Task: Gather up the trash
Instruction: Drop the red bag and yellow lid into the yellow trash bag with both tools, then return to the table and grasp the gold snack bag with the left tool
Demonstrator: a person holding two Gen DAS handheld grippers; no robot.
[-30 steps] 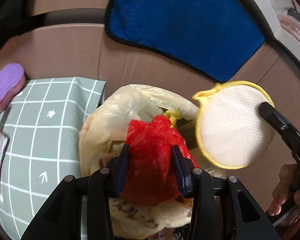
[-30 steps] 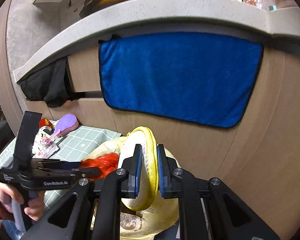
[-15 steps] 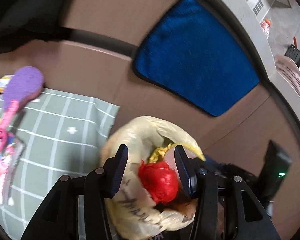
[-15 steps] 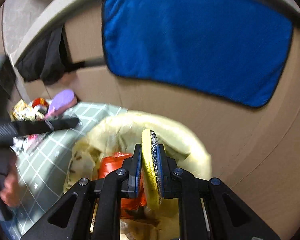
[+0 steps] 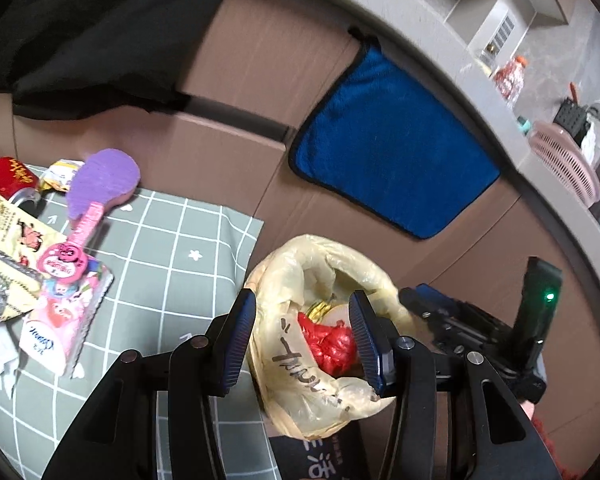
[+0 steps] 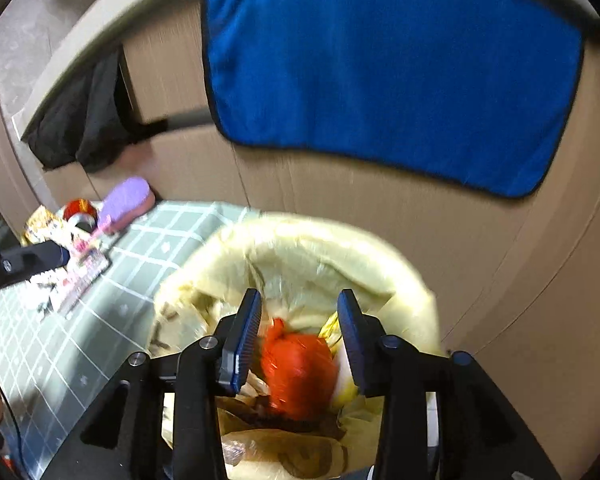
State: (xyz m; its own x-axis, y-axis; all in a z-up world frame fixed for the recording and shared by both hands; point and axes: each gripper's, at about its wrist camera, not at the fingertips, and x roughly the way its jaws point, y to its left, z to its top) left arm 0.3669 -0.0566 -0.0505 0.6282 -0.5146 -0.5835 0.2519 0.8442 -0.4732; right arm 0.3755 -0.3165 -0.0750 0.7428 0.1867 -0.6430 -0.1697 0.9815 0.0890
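A pale yellow trash bag [image 5: 300, 384] stands open beside the green checked mat [image 5: 180, 248]; it also shows in the right wrist view [image 6: 300, 256]. Inside lie a red plastic wad [image 5: 330, 346], also in the right wrist view [image 6: 296, 372], and the yellow-rimmed round pad [image 5: 328, 312], partly hidden, its edge showing in the right wrist view [image 6: 342, 376]. My left gripper [image 5: 304, 338] is open and empty above the bag's near rim. My right gripper [image 6: 298, 340] is open and empty over the bag mouth; it shows from outside in the left wrist view [image 5: 452, 320].
On the mat's left lie a purple brush [image 5: 100, 184], a pink packet [image 5: 66, 312], snack wrappers [image 5: 16, 240] and a red can [image 5: 8, 176]. A blue towel [image 5: 392, 172] and a black cloth [image 5: 88, 40] hang on the brown cabinet front behind.
My left gripper opened, dropped the red wad into the bag and pulled back. My right gripper lowered the yellow-rimmed pad into the bag and opened, leaving it inside.
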